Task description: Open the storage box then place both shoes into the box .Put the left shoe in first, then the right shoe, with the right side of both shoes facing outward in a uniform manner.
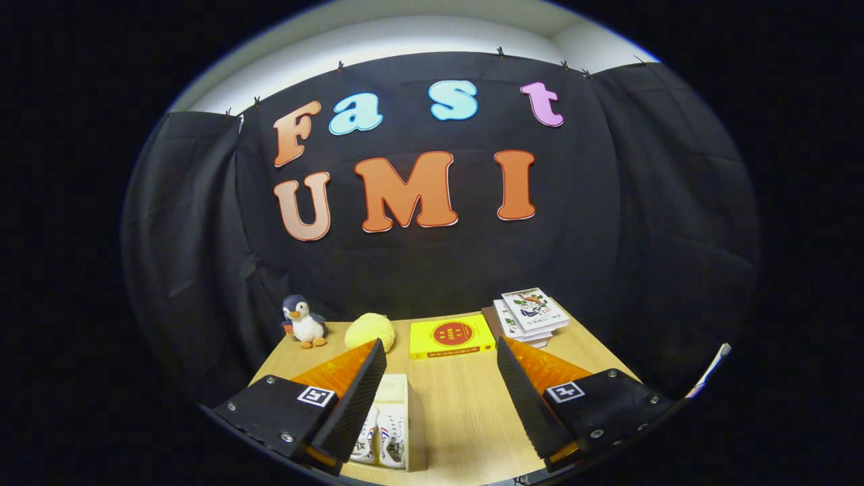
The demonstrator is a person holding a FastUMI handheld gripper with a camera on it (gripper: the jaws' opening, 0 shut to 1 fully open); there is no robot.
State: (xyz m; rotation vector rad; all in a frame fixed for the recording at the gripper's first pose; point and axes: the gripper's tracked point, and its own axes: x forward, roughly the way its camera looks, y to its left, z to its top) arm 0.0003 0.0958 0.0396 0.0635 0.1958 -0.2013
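Note:
My gripper [442, 361] is open above a wooden table [466, 412], with its two fingers spread wide and nothing between them. Below, beside the left finger [354, 398], stands a pale storage box [395, 418]. A pair of white shoes [381, 439] with red and blue stripes shows through its near side, seemingly inside. The left finger hides part of the box and shoes. I cannot tell whether the box lid is open or closed.
At the table's far edge stand a penguin plush [304, 322], a yellow fluffy ball [370, 331], a yellow book [451, 336] and a stack of books [532, 315]. Black cloth walls the booth behind and at both sides.

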